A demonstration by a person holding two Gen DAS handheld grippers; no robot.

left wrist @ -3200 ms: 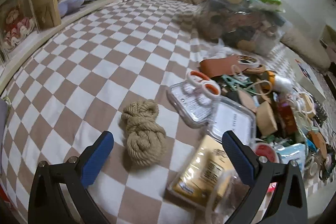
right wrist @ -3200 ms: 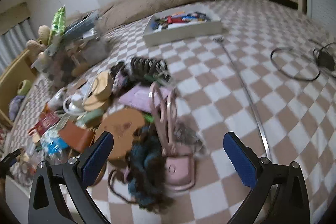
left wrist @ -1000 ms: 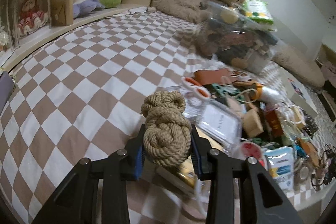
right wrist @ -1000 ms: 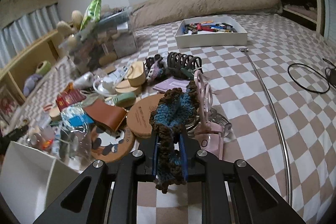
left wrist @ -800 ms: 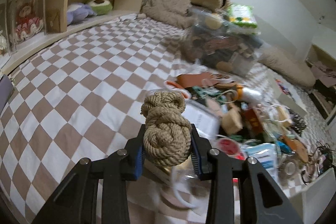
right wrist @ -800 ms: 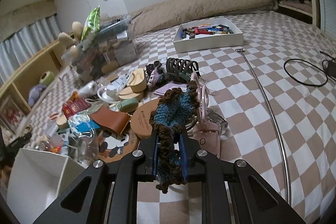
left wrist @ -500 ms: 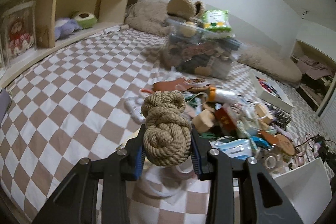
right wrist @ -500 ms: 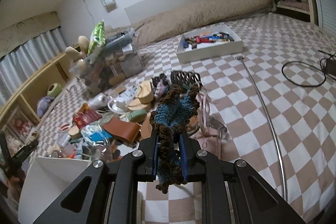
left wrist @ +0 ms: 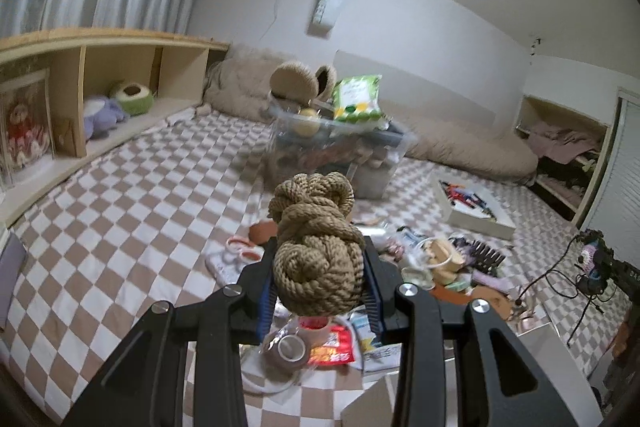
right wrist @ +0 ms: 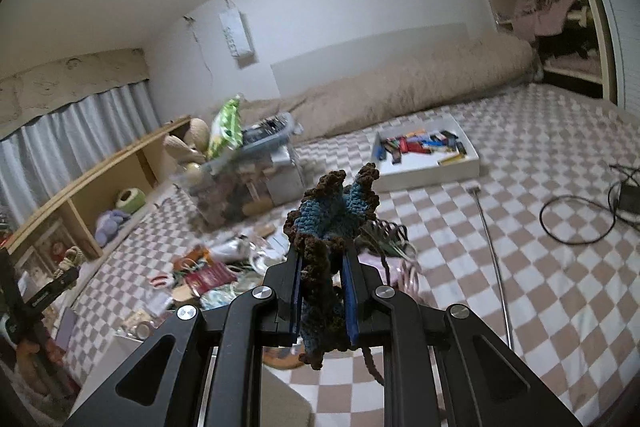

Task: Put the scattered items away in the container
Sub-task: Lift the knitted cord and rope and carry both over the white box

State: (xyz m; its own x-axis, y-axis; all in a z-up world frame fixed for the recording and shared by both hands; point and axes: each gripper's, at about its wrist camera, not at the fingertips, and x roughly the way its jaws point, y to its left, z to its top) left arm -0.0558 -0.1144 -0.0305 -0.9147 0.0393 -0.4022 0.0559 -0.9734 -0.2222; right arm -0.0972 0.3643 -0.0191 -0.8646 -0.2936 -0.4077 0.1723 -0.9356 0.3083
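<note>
My left gripper (left wrist: 319, 281) is shut on a coiled bundle of tan rope (left wrist: 314, 247), held up above the checkered bed cover. My right gripper (right wrist: 323, 283) is shut on a blue and brown crocheted piece (right wrist: 330, 223), a dark cord trailing down from it. Scattered small items (left wrist: 436, 267) lie in a heap below and beyond both grippers; the same scattered items (right wrist: 208, 275) appear left of centre in the right wrist view. A white box corner (left wrist: 368, 407) shows at the bottom of the left wrist view, and the white box (right wrist: 280, 403) sits under the right gripper.
A full clear storage bin (left wrist: 336, 147) stands behind the heap. A shallow white tray (right wrist: 424, 159) of small coloured things lies further back. A wooden shelf (left wrist: 100, 87) with plush toys runs along the left. A black cable loop (right wrist: 576, 219) and a thin metal rod (right wrist: 496, 267) lie right.
Both grippers have risen with their loads; the bed and heap now sit lower and farther in each view, and more wall and ceiling show. Neither grip has changed.
</note>
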